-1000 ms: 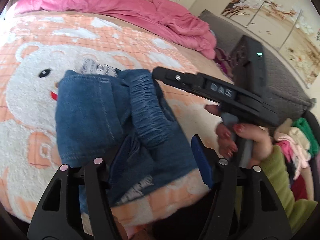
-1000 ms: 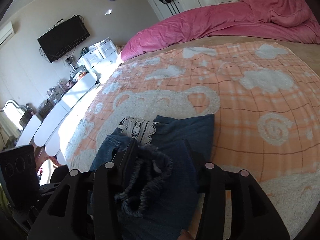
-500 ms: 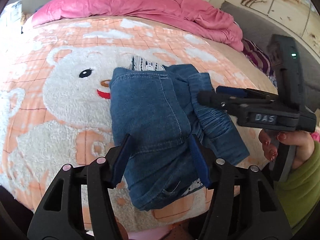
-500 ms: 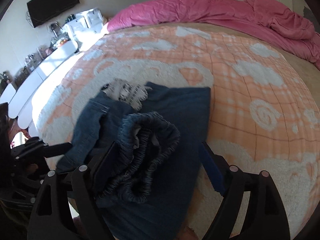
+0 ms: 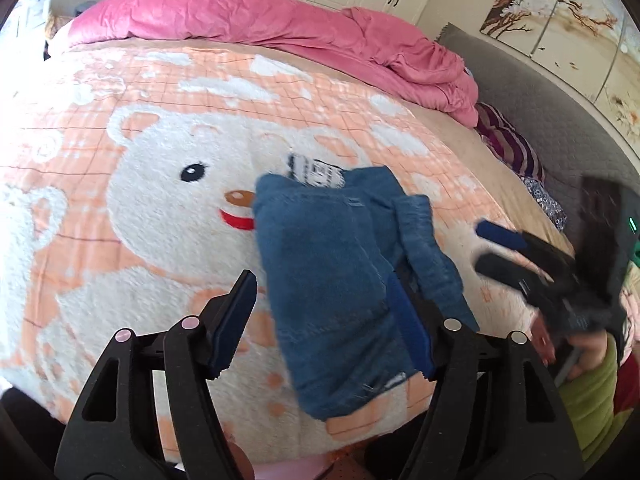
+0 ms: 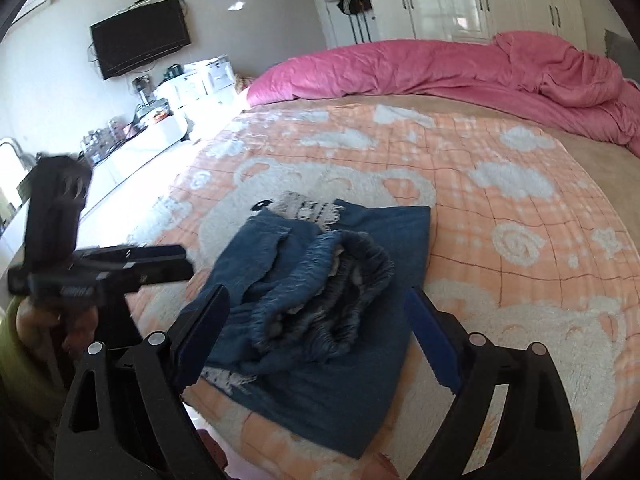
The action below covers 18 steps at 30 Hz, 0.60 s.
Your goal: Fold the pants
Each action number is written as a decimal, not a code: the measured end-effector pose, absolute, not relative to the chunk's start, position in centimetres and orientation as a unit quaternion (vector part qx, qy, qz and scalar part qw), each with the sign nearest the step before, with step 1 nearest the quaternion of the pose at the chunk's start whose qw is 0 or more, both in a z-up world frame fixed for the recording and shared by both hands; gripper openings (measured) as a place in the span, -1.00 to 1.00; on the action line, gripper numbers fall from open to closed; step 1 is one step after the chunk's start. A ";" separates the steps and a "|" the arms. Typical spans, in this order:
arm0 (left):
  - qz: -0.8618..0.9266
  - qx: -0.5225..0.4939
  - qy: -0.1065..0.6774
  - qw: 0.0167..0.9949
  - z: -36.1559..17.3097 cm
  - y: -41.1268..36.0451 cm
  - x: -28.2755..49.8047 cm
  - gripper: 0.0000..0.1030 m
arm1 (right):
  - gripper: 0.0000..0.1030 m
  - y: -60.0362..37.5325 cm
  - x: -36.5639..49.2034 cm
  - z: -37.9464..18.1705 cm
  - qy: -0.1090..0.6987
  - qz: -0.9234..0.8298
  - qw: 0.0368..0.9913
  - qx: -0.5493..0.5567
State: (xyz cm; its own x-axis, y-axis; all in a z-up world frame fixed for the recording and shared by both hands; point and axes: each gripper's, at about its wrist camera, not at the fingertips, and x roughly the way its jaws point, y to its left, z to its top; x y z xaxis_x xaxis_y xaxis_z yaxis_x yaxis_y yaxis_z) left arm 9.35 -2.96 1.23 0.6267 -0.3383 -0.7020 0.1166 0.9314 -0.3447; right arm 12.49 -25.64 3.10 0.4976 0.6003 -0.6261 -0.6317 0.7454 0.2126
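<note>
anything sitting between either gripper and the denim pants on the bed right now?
Nothing visible. The folded pants lie bare on the bear blanket, directly ahead of both grippers. The right gripper has its jaws opening, pads clear of the cloth. The left gripper is opening too, straddling the near end of the pants, no other item between.

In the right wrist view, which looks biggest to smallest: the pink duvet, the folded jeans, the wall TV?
1. Pink duvet
2. Folded jeans, close behind, though nearness to the camera enlarges them
3. Wall TV, far off, clearly smallest
</note>
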 end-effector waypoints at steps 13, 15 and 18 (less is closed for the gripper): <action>-0.156 -0.077 0.449 0.876 -0.2 -4.5 14.6 -0.64 | -0.02 -15.1 4.7 0.5 0.268 0.401 0.806 -0.343; -0.150 -0.075 0.460 0.872 -1.2 -4.9 15.4 -0.64 | -0.40 -14.3 5.2 -0.4 0.261 0.400 0.802 -0.358; -0.145 -0.078 0.468 0.869 -2.0 -5.0 16.0 -0.64 | -0.91 -14.3 6.0 -1.3 0.284 0.406 0.794 -0.352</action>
State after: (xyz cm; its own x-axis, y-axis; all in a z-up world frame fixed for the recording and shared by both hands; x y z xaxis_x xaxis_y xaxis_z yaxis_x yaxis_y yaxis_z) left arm 16.01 -4.96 -2.01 0.5209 -0.3240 -0.7897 0.1783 0.9460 -0.2706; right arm 6.00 -14.26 -1.29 0.5100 0.4447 -0.7363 -0.8443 0.4227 -0.3295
